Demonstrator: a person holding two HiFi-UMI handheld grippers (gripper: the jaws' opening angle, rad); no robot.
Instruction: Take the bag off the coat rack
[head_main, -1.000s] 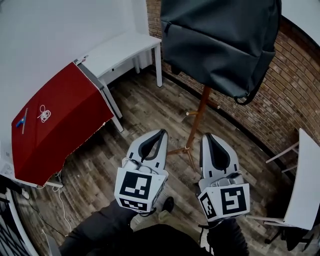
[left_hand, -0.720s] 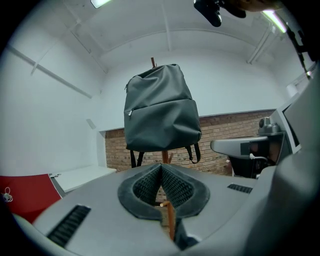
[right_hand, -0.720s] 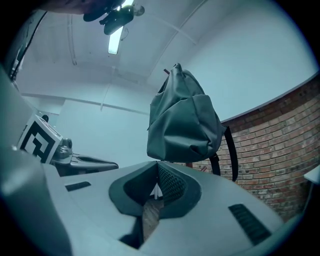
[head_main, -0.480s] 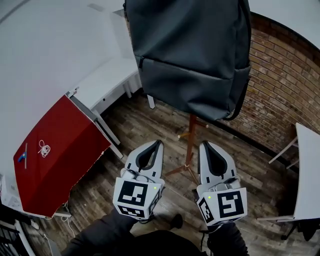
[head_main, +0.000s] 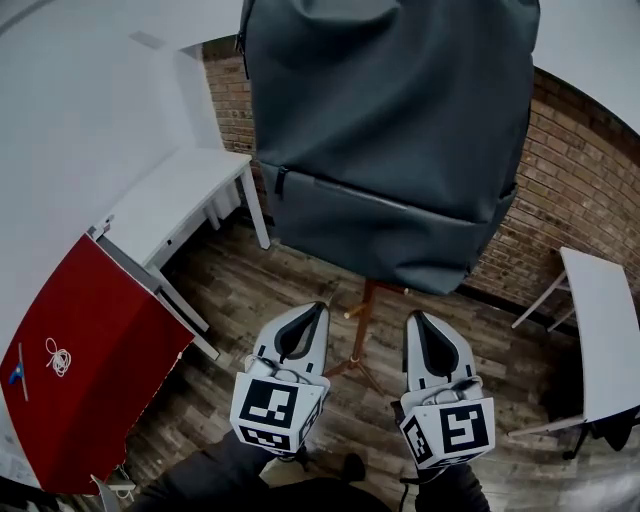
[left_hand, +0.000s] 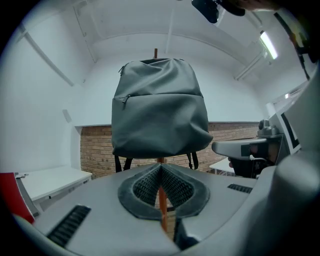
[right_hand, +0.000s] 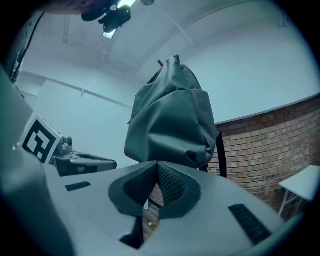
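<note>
A dark grey backpack (head_main: 390, 140) hangs high on a wooden coat rack (head_main: 358, 330), whose pole and splayed legs show below it. The backpack (left_hand: 159, 107) fills the middle of the left gripper view, and in the right gripper view the backpack (right_hand: 172, 120) is seen from its side. My left gripper (head_main: 318, 308) and right gripper (head_main: 412, 318) are side by side below the bag, apart from it, one on each side of the pole. Both are shut with nothing between the jaws. The rack's top peg pokes out above the bag.
A red-covered table (head_main: 80, 370) with a coiled white cord stands at the left, a white desk (head_main: 170, 200) behind it. A brick wall (head_main: 570, 170) runs behind the rack. Another white table (head_main: 600, 330) stands at the right. The floor is wood plank.
The backpack has grown larger and shifted toward the middle of the head view as I came closer. Both grippers have moved forward under it, still shut.
</note>
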